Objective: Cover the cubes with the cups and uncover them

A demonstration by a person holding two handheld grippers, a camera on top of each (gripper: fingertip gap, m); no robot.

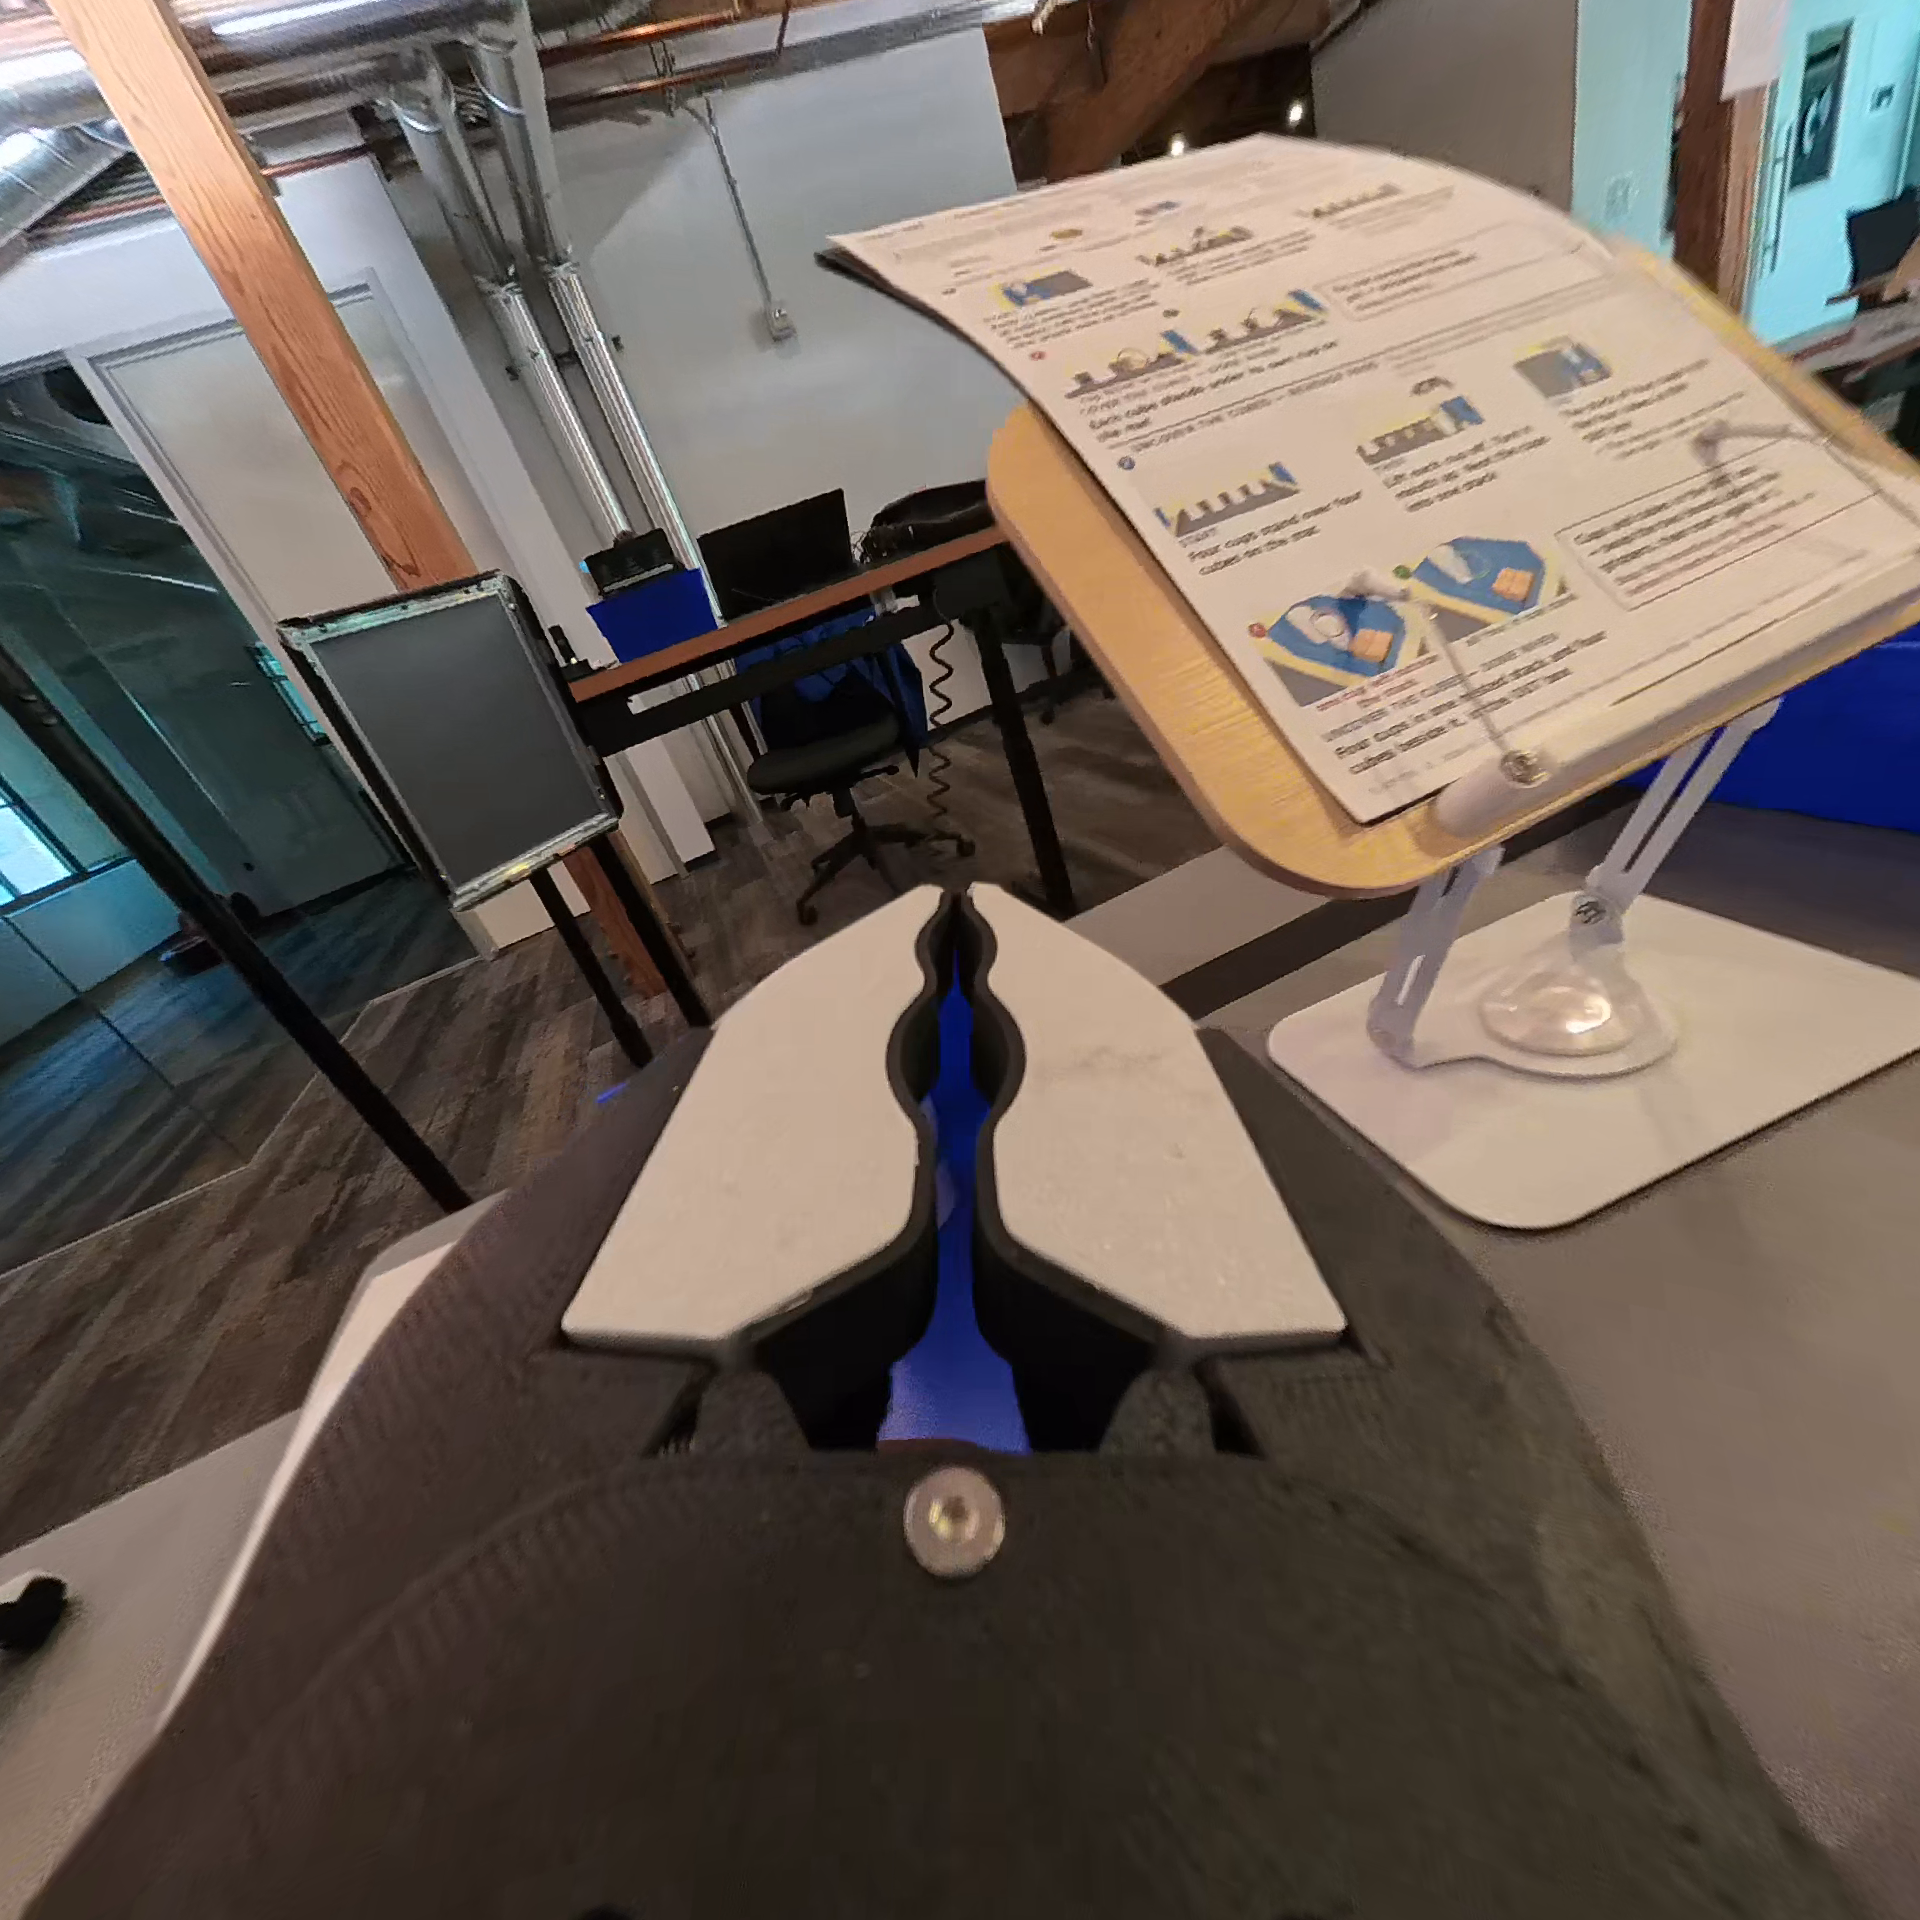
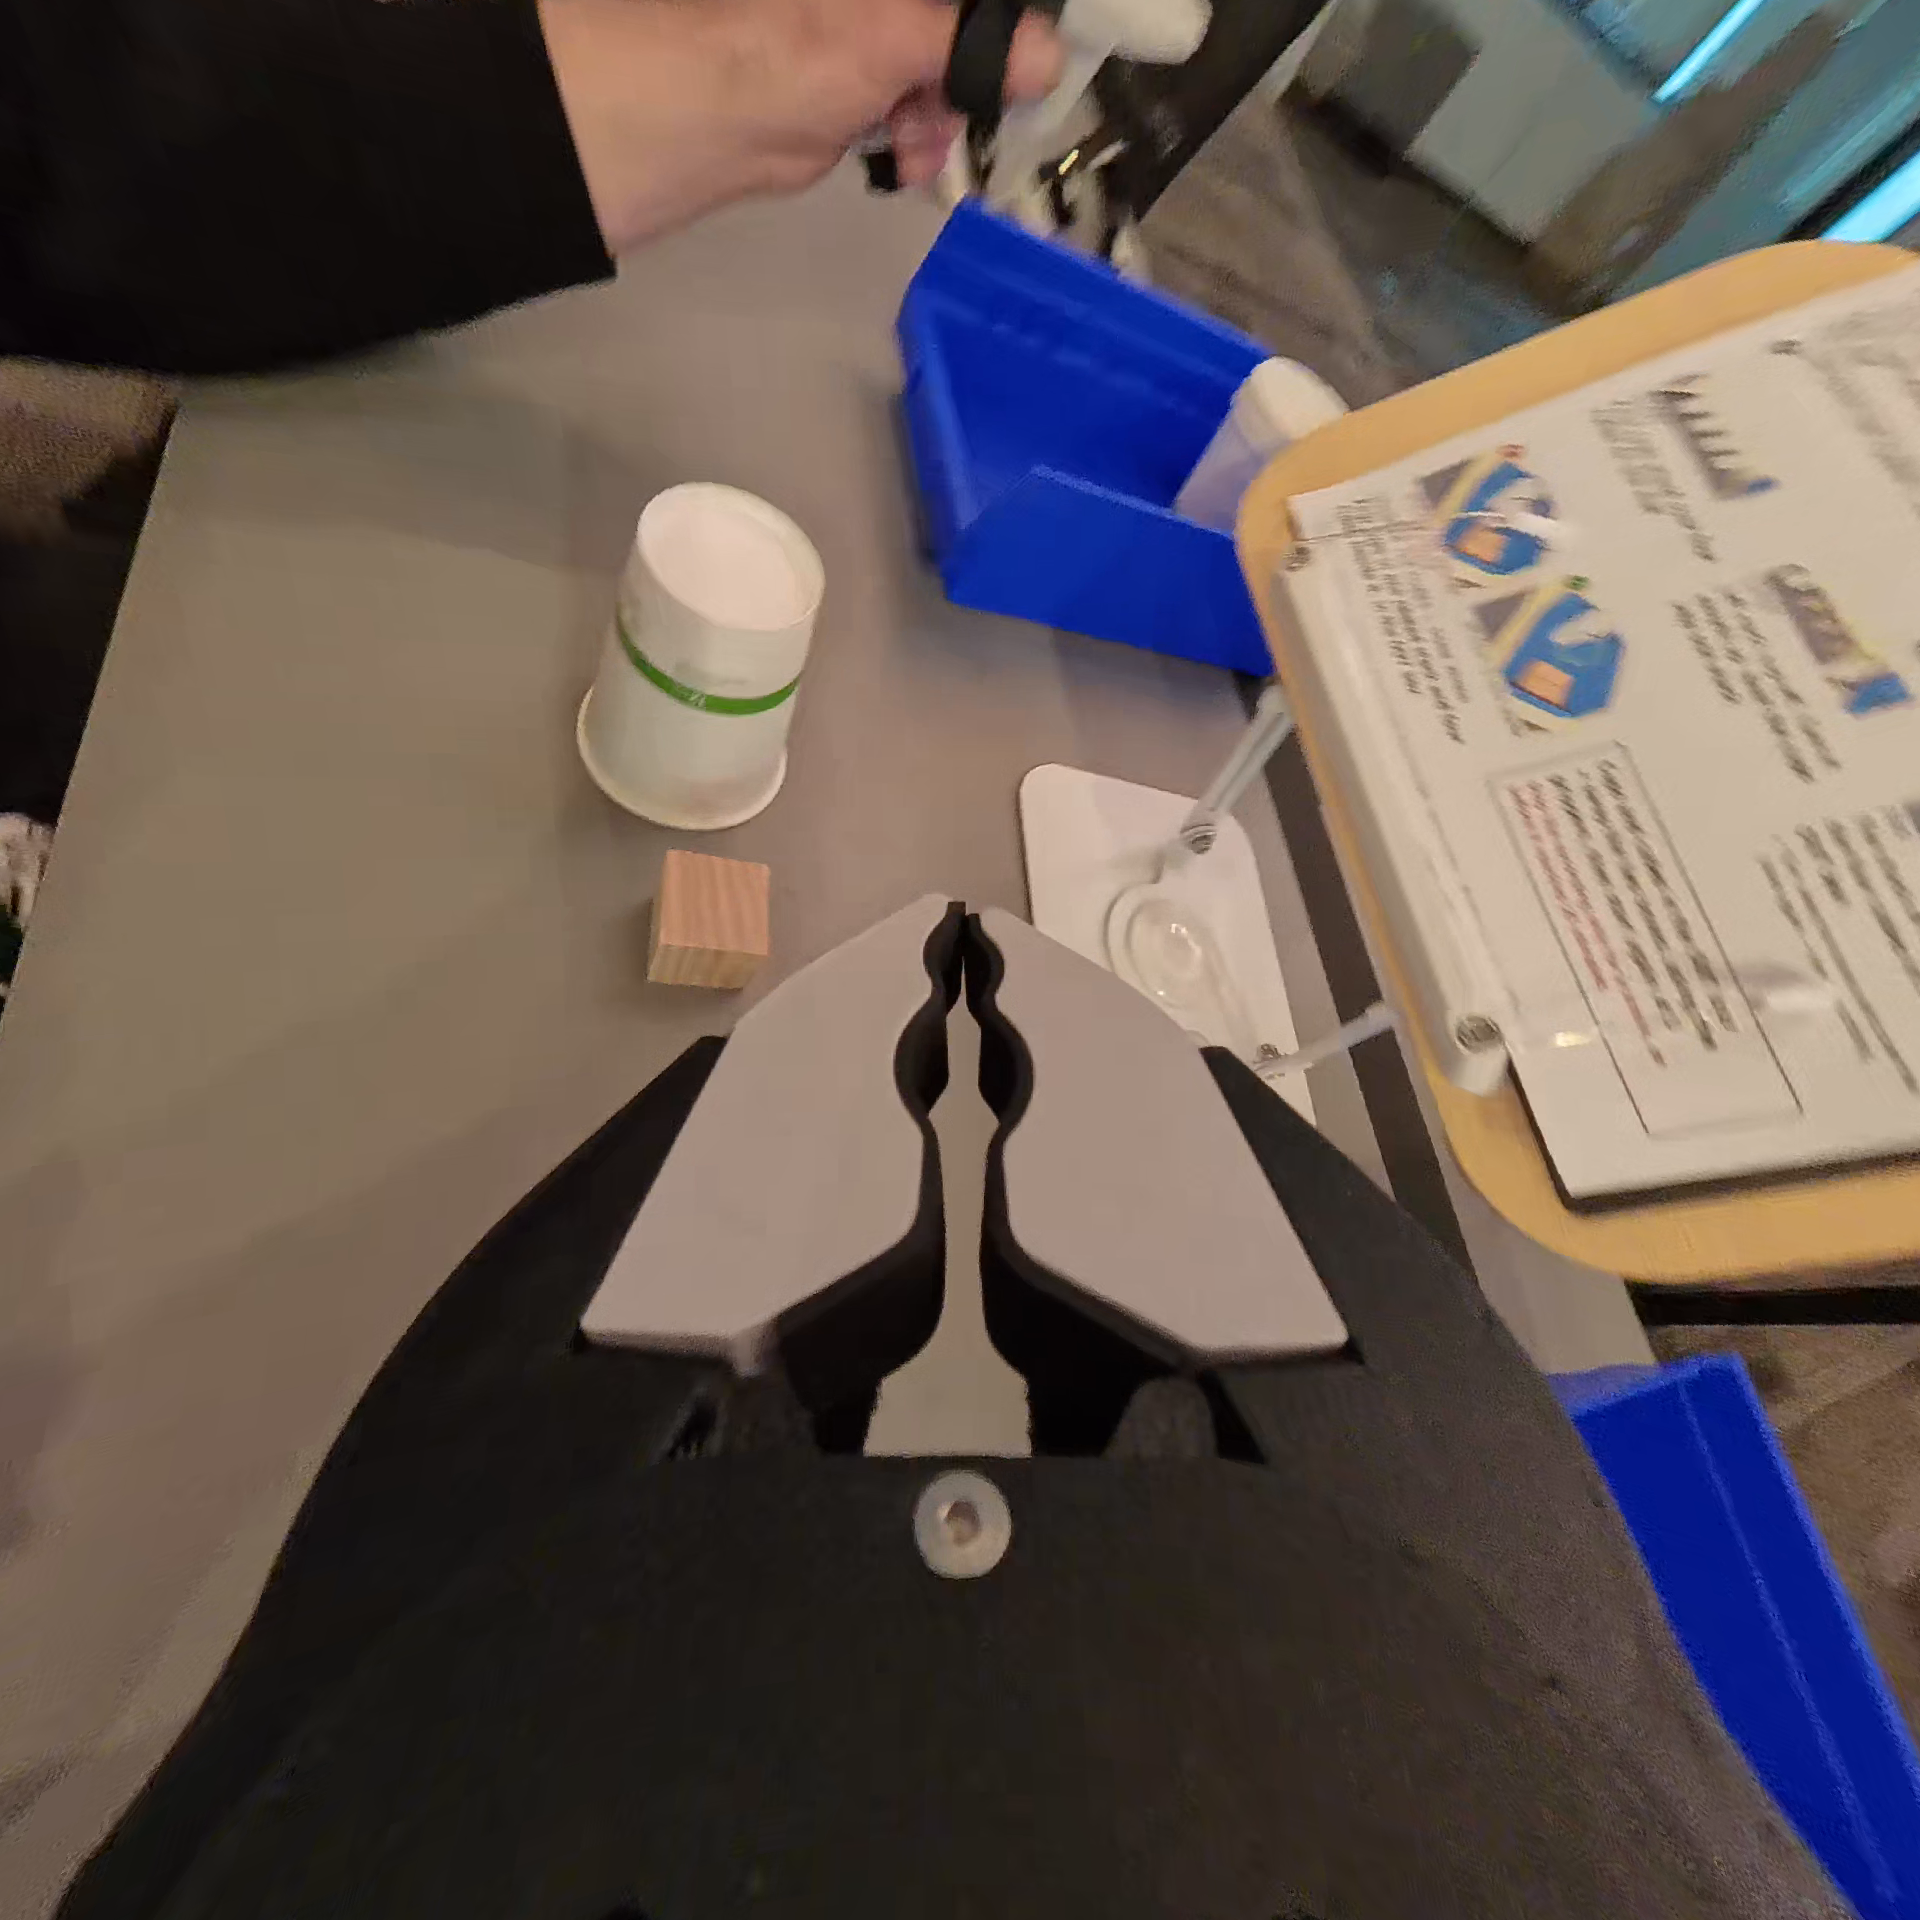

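Observation:
In the right wrist view a white paper cup (image 2: 698,665) with a green band stands upside down on the grey table (image 2: 312,935). A bare wooden cube (image 2: 712,918) sits just in front of it, uncovered. My right gripper (image 2: 961,920) is shut and empty, its tips just right of the cube and above the table. My left gripper (image 1: 961,902) is shut and empty, raised and pointing out over the table's far edge; something blue shows through the gap between its fingers. No cup or cube shows in the left wrist view.
A blue bin (image 2: 1070,468) stands behind the cup. A tilted wooden stand holds an instruction sheet (image 2: 1621,748) on a white base (image 2: 1081,831), also in the left wrist view (image 1: 1455,499). A person's hand (image 2: 748,104) holds the other gripper at the top. Another blue bin edge (image 2: 1745,1610) lies right.

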